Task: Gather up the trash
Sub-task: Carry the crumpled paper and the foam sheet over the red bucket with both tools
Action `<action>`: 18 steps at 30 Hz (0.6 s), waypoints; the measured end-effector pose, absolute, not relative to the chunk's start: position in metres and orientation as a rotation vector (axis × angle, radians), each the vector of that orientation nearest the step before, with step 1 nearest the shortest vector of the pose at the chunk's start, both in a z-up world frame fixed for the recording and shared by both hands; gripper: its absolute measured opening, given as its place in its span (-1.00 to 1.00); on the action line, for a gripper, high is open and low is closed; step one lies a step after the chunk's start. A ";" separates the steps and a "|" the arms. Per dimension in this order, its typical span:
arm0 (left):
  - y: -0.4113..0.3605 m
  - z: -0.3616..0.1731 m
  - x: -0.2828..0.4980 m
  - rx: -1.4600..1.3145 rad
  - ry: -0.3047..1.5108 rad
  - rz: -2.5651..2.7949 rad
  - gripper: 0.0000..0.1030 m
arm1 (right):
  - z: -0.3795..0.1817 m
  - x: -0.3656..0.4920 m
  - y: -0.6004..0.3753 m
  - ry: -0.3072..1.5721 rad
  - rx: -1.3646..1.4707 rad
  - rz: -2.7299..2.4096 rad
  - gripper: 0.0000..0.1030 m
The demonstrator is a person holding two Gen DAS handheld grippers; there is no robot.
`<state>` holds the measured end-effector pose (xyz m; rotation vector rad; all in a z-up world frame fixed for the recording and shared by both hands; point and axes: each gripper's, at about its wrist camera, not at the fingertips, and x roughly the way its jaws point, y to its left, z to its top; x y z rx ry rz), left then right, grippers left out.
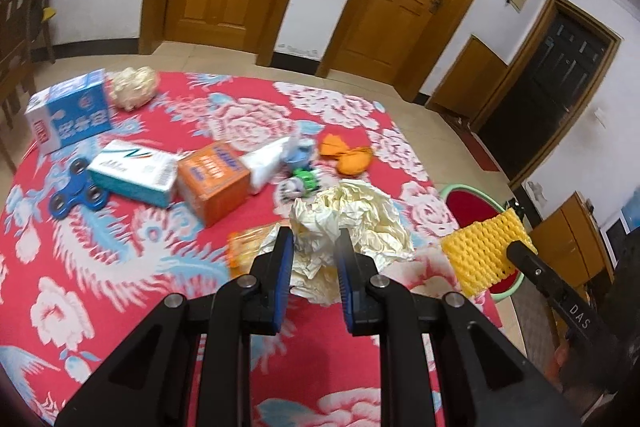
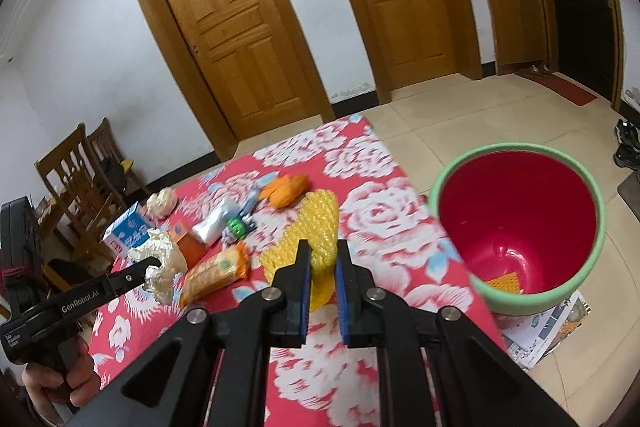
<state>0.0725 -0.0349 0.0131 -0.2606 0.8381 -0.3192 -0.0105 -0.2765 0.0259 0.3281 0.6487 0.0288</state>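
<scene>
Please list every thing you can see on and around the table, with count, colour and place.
crumpled paper: 1, cream, in left hand-held gripper
foam net: 1, yellow, in right hand-held gripper
bin: 1, red inside, green rim, on floor beside table
boxes: 3, blue-white, teal-white, orange, table's left
fidget spinner: 1, blue, by teal box
cracker pack: 1, orange, table middle
tablecloth: 1, red floral
left hand-held gripper: shut on paper
right hand-held gripper: shut on net
</scene>
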 end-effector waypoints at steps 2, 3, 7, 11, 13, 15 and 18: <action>-0.046 0.015 0.077 -0.247 0.841 -0.341 -0.60 | 0.029 -0.012 -0.286 0.635 0.340 0.010 -0.76; -0.051 0.016 0.079 -0.242 0.842 -0.349 -0.60 | 0.030 -0.013 -0.291 0.630 0.345 0.001 -0.76; -0.075 0.019 0.086 -0.222 0.849 -0.393 -0.60 | 0.032 -0.014 -0.310 0.617 0.369 -0.038 -0.76; -0.102 0.020 0.093 -0.202 0.855 -0.445 -0.60 | 0.032 -0.016 -0.332 0.610 0.387 -0.084 -0.76; -0.116 0.021 0.096 -0.189 0.862 -0.472 -0.60 | 0.032 -0.019 -0.340 0.606 0.394 -0.102 -0.76; -0.130 0.022 0.098 -0.175 0.864 -0.498 -0.60 | 0.031 -0.020 -0.349 0.603 0.404 -0.122 -0.76; -0.151 0.022 0.102 -0.145 0.867 -0.526 -0.60 | 0.029 -0.020 -0.364 0.602 0.421 -0.152 -0.76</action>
